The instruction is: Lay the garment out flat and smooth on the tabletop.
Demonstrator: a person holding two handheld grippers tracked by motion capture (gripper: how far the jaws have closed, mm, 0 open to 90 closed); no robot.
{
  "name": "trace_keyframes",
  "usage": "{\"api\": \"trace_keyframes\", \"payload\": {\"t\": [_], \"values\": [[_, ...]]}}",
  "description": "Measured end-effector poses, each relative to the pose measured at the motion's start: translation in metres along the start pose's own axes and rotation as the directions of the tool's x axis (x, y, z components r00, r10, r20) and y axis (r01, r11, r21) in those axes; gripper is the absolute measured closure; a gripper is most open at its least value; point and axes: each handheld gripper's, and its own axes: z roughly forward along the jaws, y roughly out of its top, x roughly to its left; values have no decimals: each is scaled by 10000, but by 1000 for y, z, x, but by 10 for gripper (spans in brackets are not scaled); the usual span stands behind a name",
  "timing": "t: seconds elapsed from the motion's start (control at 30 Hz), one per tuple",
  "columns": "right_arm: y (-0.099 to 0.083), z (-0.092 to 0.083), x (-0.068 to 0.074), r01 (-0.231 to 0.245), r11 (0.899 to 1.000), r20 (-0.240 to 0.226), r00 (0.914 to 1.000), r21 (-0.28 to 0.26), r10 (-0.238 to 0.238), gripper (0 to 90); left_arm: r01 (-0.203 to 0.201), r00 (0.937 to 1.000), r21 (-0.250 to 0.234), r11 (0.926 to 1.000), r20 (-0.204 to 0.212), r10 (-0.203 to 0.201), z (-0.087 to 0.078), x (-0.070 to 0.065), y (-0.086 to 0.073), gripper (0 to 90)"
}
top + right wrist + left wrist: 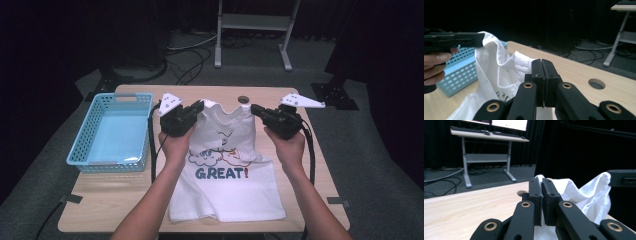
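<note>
In the middle of the high view, a white T-shirt [227,175] lies on the pale wooden table [115,200], its top edge lifted off the surface. The left gripper [199,106] pinches the shirt's upper left corner, jaws clamped tight on the cloth; the right gripper [255,108] clamps the upper right corner likewise. The fabric is soft and creased, with a ribbed collar and a colourful "GREAT!" print. A light-blue plastic lattice basket [90,132] sits at left.
</note>
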Motion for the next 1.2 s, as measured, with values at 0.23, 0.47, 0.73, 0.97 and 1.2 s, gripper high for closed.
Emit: {"api": "trace_keyframes", "payload": {"t": [0.23, 0.47, 0.73, 0.97, 1.2], "values": [[15, 25, -18, -202, 9998, 698, 9974, 0, 202, 893, 96, 9984, 70, 9999, -555, -92, 28, 20, 7, 870], [12, 52, -37, -600, 9981, 1274, 9902, 130, 579, 892, 455, 9945, 402, 9982, -957, -414, 55, 38, -7, 870], [-13, 91, -58, -1086, 9910, 1906, 9773, 788, 920, 892, 775, 9886, 903, 9929, -1362, -647, 83, 55, -33, 868], [-30, 114, -67, -1270, 9841, 2179, 9711, 1243, 978, 891, 804, 9884, 1178, 9898, -1375, -639, 106, 56, -45, 865], [-41, 123, -77, -1500, 9768, 2391, 9647, 1529, 1107, 787, 394, 9872, 1378, 9897, -1585, -172, 114, 56, -45, 762]]}}
